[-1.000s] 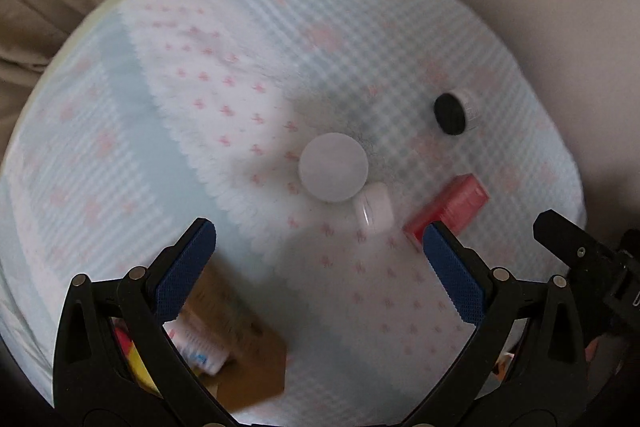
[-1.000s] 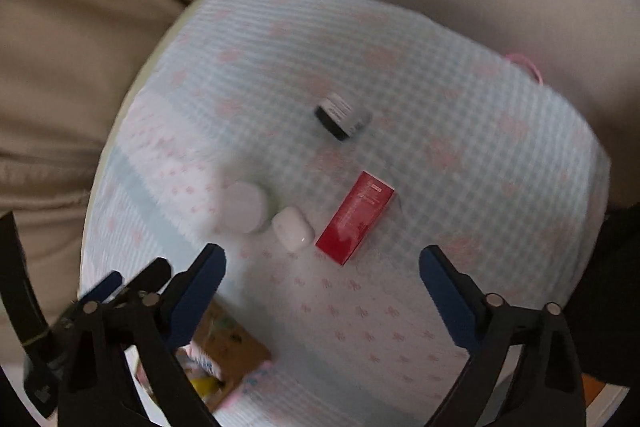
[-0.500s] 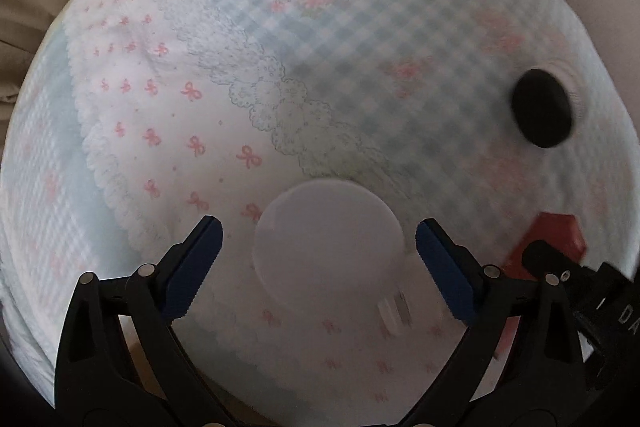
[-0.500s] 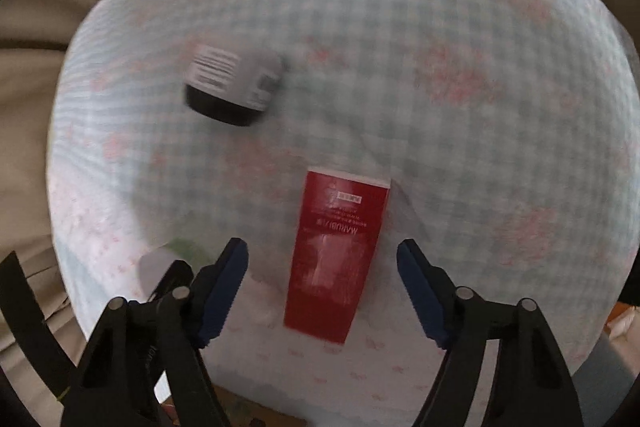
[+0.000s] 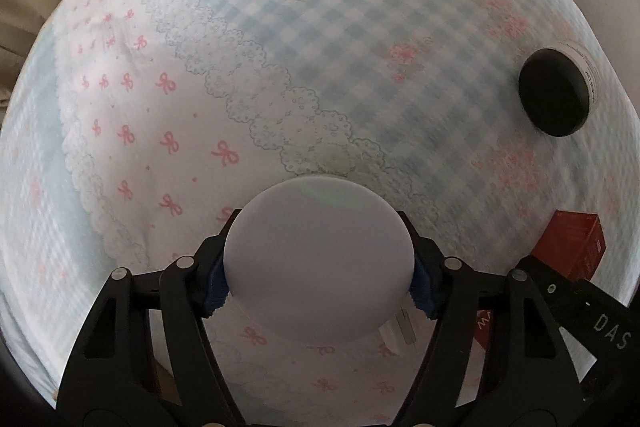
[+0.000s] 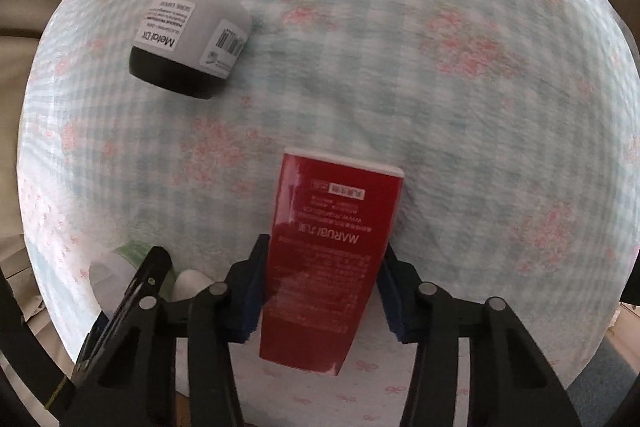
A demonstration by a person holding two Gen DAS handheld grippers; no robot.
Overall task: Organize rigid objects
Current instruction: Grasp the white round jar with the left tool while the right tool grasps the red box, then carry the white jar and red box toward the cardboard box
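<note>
My left gripper (image 5: pixel 319 277) is shut on a round white-lidded jar (image 5: pixel 319 261) that fills the space between its blue pads, resting on the patterned cloth (image 5: pixel 280 47). My right gripper (image 6: pixel 320 287) is shut on a red box (image 6: pixel 326 263) printed "MARUBI", which lies flat on the cloth. The red box also shows at the right edge of the left wrist view (image 5: pixel 572 247). A grey jar with a black lid (image 6: pixel 188 45) lies on its side further back; it shows in the left wrist view (image 5: pixel 556 93). A small white case (image 5: pixel 398 331) lies beside the white jar.
The blue-checked and pink-bow cloth (image 6: pixel 460 87) covers a soft cushion with beige upholstery (image 6: pixel 24 67) around it. The left gripper and the white jar (image 6: pixel 110 275) sit at the lower left of the right wrist view.
Both grippers moved down and forward onto the cloth. The left gripper closed on the white jar and the right gripper closed on the red box.
</note>
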